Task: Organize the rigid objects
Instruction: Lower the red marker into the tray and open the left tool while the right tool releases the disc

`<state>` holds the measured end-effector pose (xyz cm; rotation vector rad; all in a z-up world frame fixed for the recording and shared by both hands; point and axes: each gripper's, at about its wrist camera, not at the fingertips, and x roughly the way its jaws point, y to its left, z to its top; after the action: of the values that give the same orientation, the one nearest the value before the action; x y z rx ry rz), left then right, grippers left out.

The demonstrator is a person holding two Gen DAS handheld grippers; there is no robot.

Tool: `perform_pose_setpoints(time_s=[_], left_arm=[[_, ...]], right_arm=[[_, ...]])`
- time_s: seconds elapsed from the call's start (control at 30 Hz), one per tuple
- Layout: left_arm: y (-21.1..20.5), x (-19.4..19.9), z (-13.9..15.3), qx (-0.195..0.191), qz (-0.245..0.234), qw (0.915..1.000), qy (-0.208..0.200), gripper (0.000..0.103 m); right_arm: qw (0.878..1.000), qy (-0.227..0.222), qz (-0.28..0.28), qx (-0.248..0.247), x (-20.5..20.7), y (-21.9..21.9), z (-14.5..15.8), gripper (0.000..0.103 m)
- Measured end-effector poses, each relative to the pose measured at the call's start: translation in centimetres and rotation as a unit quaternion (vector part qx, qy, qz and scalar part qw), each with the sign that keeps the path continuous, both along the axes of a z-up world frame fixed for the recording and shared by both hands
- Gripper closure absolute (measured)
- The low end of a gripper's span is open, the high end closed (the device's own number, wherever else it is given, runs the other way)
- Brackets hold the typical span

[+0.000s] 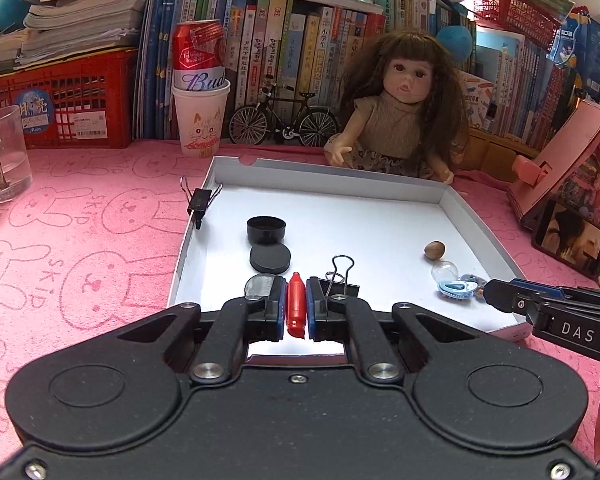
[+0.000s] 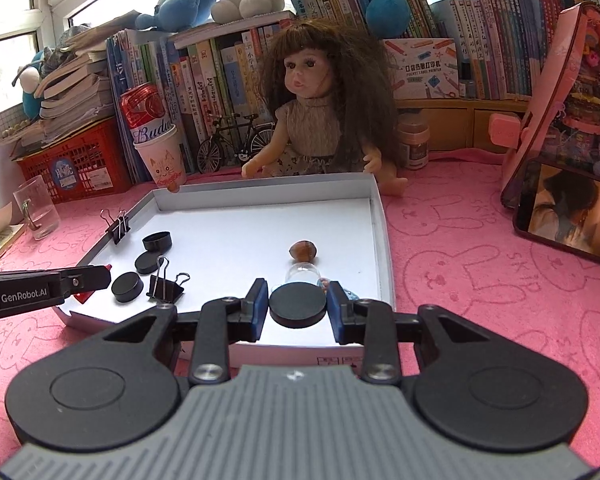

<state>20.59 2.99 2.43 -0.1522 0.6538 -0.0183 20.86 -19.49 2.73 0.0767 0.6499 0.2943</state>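
white tray (image 1: 476, 224) on pink cloth (image 1: 80, 248)

Tray (image 1: 476, 216) lies on table (image 1: 80, 240). In tray: cap (image 1: 266, 230) behind disc (image 1: 270, 258); nut (image 1: 435, 249) to the right. Doll (image 1: 400, 116) sits behind tray; glass (image 1: 2, 156) far left.

Red crayon (image 1: 296, 306), black disc (image 2: 298, 305), both clamped.

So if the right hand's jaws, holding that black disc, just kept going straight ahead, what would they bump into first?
Probably the small glass bottle lying just beyond the black disc in the right gripper, then the nut. Depth is unclear, so they might pass above it.
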Motion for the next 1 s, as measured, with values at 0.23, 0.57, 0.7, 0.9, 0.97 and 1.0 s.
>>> perform_pose_setpoints(time_s=[0.23, 0.57, 0.7, 0.9, 0.97, 1.0], left_arm=[[0.5, 1.5, -1.1, -0.006, 0.008, 0.9997, 0.022, 0.094], [0.0, 2.3, -1.7, 0.007, 0.011, 0.9997, 0.02, 0.094], [-0.1, 2.3, -1.8, 0.009, 0.011, 0.9998, 0.017, 0.094], [0.0, 1.8, -1.3, 0.003, 0.015, 0.9999, 0.005, 0.081], [-0.2, 1.5, -1.0, 0.01, 0.011, 0.9999, -0.002, 0.074], [-0.3, 1.3, -0.9, 0.014, 0.009, 0.9998, -0.006, 0.073]], right_arm=[[0.999, 0.034, -0.005, -0.008, 1.6, 0.6, -1.1, 0.067], [0.999, 0.047, -0.015, -0.007, 2.5, 0.6, -1.8, 0.067], [0.999, 0.048, -0.017, -0.009, 2.6, 0.7, -2.0, 0.067], [0.999, 0.045, -0.018, -0.006, 2.5, 0.6, -2.0, 0.063], [0.999, 0.044, -0.019, -0.006, 2.4, 0.6, -1.9, 0.062], [0.999, 0.044, -0.019, -0.006, 2.4, 0.6, -1.9, 0.059]])
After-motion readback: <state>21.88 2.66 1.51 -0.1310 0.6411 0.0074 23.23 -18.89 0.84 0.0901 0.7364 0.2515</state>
